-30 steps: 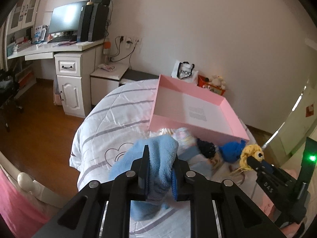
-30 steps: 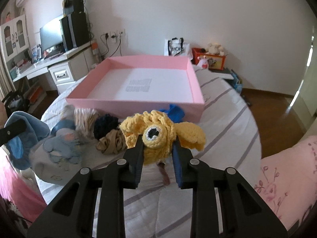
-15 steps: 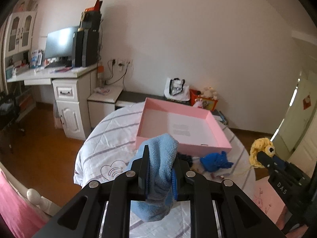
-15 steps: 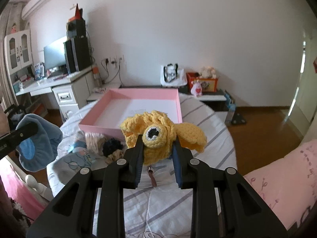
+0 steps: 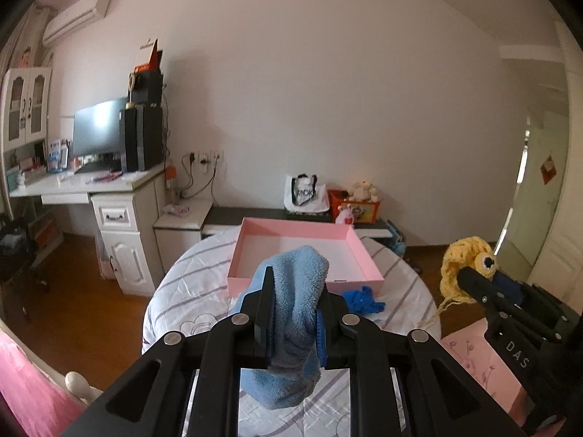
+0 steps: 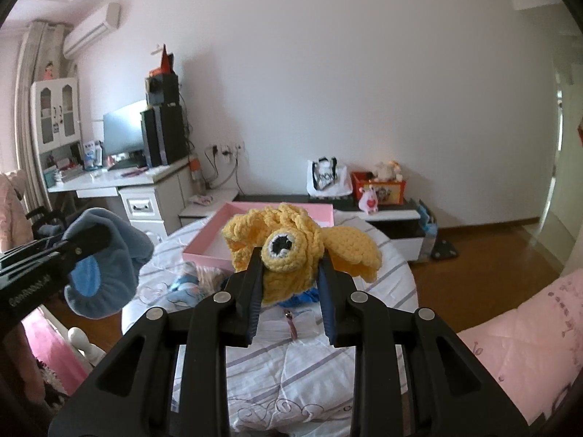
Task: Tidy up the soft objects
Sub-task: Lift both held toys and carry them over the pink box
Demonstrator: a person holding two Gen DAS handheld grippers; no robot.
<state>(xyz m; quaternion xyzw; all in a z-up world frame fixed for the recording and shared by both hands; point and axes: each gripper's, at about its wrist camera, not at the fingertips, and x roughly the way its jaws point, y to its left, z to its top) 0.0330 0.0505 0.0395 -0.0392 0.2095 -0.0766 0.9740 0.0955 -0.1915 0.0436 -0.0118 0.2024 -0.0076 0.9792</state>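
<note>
The left claw is clamped on a light blue fleece cloth, which bunches up above the jaws and droops below them. It hangs in the air over the near end of the bed, apart from the covers. The right claw grips a yellow crocheted toy with one round black-and-white eye facing the camera; a floppy yellow piece sticks out at three o'clock.

From the left claw, the pink box lies at twelve o'clock on the striped white bedspread, open side up, its white floor bare where it shows. Just before the box's near wall, at one o'clock, lies a dark blue knitted piece. At three o'clock the right claw comes in from the side, level with the left one and well apart from it.

From the right claw, the same box sits at twelve o'clock, mostly hidden behind the toy. At nine o'clock the left claw holds its cloth, whose brighter blue inner patch shows. Below the toy, at seven o'clock, a small heap of soft things rests on the bedspread, too blurred to sort out.

Beyond the bed, at ten o'clock, stands a white counter with a monitor and a dark computer tower. A low shelf runs along the wall at one o'clock, bearing a white bag and a red box of toys. Both claws tip a little downward toward the bed.
</note>
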